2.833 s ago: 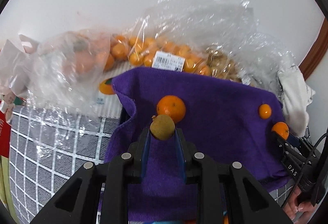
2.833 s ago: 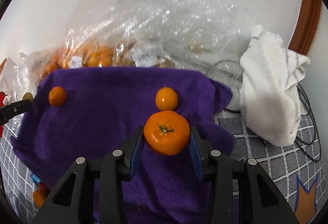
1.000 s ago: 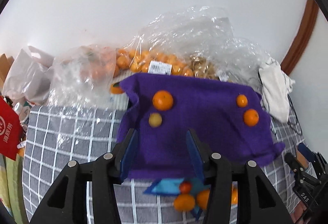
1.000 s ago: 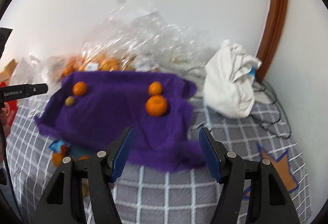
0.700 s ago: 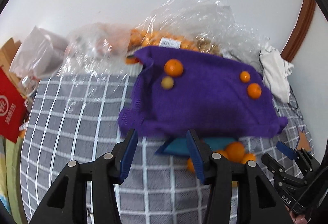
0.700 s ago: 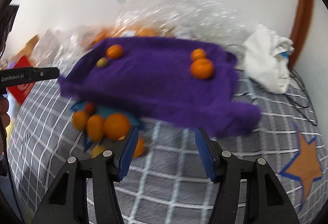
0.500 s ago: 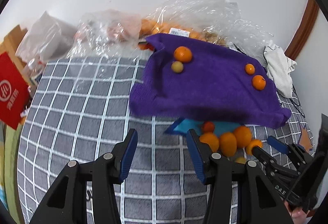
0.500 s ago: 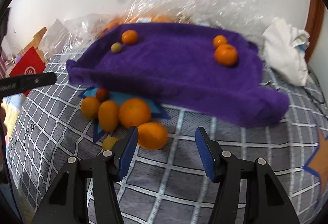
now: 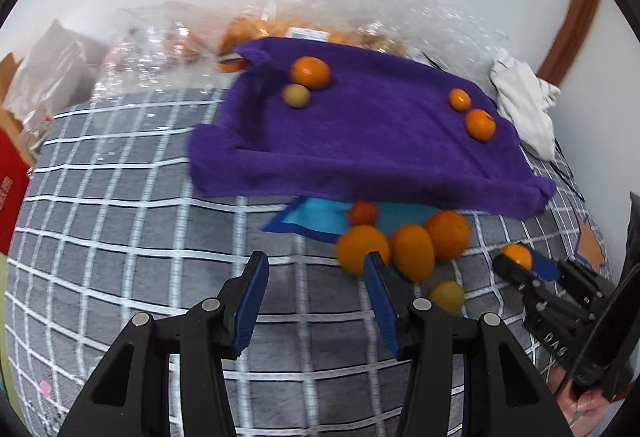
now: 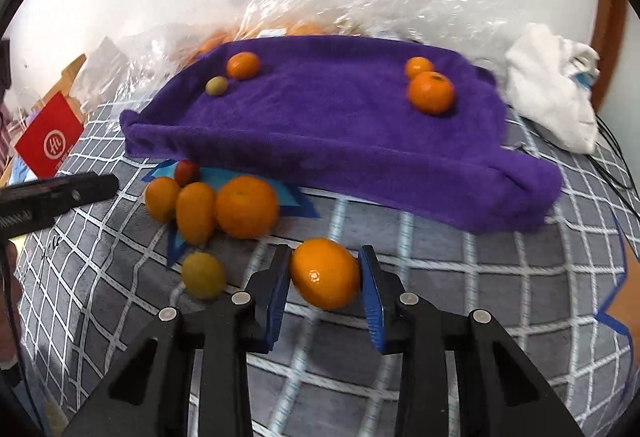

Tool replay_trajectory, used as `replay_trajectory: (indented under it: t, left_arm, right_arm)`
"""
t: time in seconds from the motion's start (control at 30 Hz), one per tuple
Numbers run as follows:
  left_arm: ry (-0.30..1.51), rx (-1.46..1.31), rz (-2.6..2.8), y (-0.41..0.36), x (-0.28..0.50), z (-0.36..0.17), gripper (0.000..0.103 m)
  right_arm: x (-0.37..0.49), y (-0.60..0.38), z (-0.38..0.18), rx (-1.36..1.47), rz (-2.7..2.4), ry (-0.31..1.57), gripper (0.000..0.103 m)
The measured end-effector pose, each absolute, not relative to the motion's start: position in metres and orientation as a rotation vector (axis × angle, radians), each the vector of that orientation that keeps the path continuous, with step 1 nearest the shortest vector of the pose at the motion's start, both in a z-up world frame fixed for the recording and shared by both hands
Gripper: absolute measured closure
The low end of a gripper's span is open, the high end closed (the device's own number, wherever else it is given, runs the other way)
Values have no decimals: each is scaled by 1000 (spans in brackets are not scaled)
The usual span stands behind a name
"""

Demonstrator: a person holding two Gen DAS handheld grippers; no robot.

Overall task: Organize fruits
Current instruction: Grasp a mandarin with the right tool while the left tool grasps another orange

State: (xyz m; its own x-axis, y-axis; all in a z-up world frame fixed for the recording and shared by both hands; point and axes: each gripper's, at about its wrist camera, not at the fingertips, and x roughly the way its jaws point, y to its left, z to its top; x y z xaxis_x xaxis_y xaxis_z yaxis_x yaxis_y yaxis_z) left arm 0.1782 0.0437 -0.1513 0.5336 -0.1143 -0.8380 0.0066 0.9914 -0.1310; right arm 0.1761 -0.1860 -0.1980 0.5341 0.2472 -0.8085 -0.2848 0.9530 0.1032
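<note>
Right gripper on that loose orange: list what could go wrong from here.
1. The right gripper is closing on the orange near its fingers' tips, so the round fruit may squirt out.
2. The small yellow-green fruit lies just beside the left-hand finger; a nudge could roll it away.
3. The left gripper, open, hovers by the orange pile and might scatter it.

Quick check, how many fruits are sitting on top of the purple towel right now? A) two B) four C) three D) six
B: the purple towel carries four fruits, an orange beside a small greenish fruit at one end, and a small orange touching a larger orange at the other.
</note>
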Motion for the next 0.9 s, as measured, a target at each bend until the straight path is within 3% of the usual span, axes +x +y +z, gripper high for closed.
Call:
replay_trajectory:
  t: [0.47, 0.57, 0.63, 0.9]
  left_arm:
    - [1025, -83, -81, 15, 195, -172, 57]
    - [1025, -90, -86, 16, 195, -175, 60]
    - [1029, -101, -94, 16, 196, -178, 69]
    - [1019, -98, -98, 17, 187, -174, 70]
  right_arm:
    - [169, -216, -209, -28, 273, 928, 69]
    - [167, -216, -210, -29, 273, 916, 69]
    - [168, -215, -209, -31, 272, 914, 70]
    - [167, -217, -209, -18, 270, 914, 70]
